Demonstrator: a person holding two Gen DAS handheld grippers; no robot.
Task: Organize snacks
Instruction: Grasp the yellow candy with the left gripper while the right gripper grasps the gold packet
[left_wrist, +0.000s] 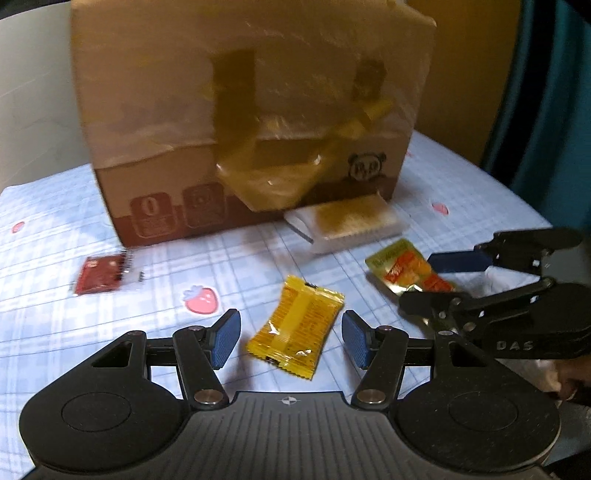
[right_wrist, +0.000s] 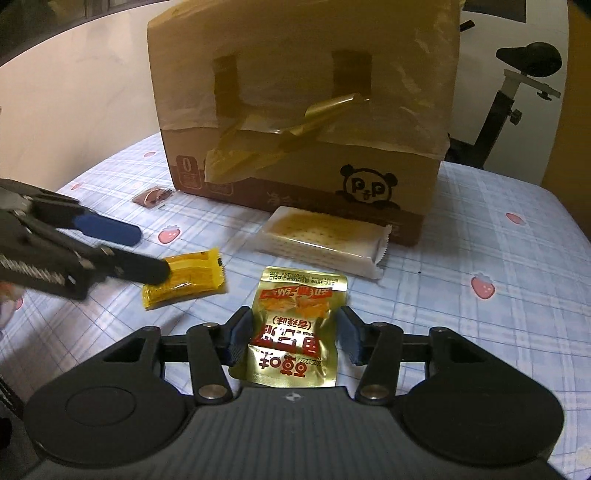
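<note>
A yellow snack packet lies on the checked cloth between the open fingers of my left gripper; it also shows in the right wrist view. A gold snack pouch with red print lies between the fingers of my right gripper, whose pads stand close to its sides without clearly pressing it. The pouch shows in the left wrist view too, under the right gripper. A white cracker pack lies in front of the cardboard box. A small red sachet lies at the left.
The cardboard box has cut holes and loose yellow tape on its front. The bed cloth is pale blue checked with strawberry prints. A black stand is behind the bed at right, a wall at left.
</note>
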